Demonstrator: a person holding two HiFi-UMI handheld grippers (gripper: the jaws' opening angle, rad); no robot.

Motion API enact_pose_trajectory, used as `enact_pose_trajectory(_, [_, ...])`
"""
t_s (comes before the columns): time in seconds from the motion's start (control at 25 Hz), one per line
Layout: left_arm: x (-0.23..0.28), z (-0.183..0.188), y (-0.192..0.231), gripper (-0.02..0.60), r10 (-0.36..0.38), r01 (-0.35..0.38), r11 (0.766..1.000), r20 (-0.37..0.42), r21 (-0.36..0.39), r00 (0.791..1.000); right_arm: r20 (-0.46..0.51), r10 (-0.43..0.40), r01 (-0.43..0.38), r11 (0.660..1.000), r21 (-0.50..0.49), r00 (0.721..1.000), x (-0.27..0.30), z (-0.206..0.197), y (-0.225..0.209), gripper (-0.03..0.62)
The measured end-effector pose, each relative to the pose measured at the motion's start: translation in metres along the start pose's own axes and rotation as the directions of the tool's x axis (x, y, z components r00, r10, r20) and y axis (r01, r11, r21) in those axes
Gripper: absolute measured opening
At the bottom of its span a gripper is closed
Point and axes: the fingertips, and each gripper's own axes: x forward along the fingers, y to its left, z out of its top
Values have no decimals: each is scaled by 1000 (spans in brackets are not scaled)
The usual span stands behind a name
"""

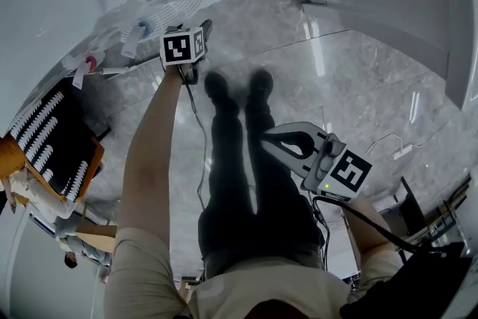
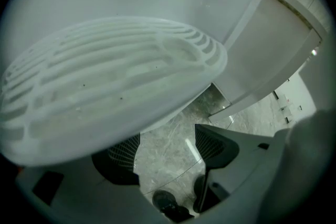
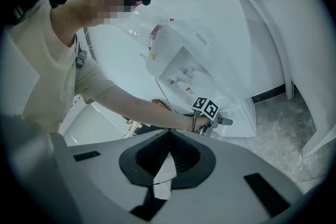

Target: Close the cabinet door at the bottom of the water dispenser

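Legs (image 1: 231, 160) and grey floor (image 1: 336, 63) fill the head view. The left hand-held gripper (image 1: 196, 35) reaches far left to the water dispenser (image 1: 142, 19). The right hand-held gripper (image 1: 275, 138) hangs near the legs.

In the left gripper view, the jaws are apart with only floor between them. A white slatted grille (image 2: 110, 81) sits close above.

In the right gripper view, the jaws are together and hold nothing. The left one is low on the dispenser, by the cabinet door (image 3: 239, 115). I cannot tell if the door is fully closed. I think the closing push is the step in hand. Next it needs a firm, straight press.
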Motion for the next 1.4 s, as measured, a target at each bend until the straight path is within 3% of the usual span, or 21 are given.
enact_pose_trajectory(0.32, [0,5,9,311,14,-14,1000,30,-13,999,-8,-10,10,1000,-8,1000,0,-4,0,11])
enact_pose_trajectory(0.64, [-19,-9,14,311,16,-16,999,5,43,1000,-11,-23,23,1000,-5,1000,2,-7,1,11])
enact_pose_trajectory(0.84, [-84,-34,-14,311,-31,32,999,12,-25,999,-16,-2,2,1000,13,1000,-1,2,17,11])
enact_pose_trajectory(1.0, [-144,-35,-38,311,-63,63,998,24,-3,998,-56,60,-52,989,142,997,-3,-6,26,11])
enact_pose_trajectory(1.12, [-199,-22,-54,311,-98,100,995,72,-20,993,-39,99,-89,978,191,994,-11,12,49,11])
enact_pose_trajectory(1.24, [-249,-2,-84,311,-165,170,985,128,-29,978,-20,121,-114,969,218,992,-23,37,58,11])
enact_pose_trajectory(1.4, [-312,25,-141,311,-260,252,966,196,67,946,-2,108,-103,955,277,994,-47,57,67,11])
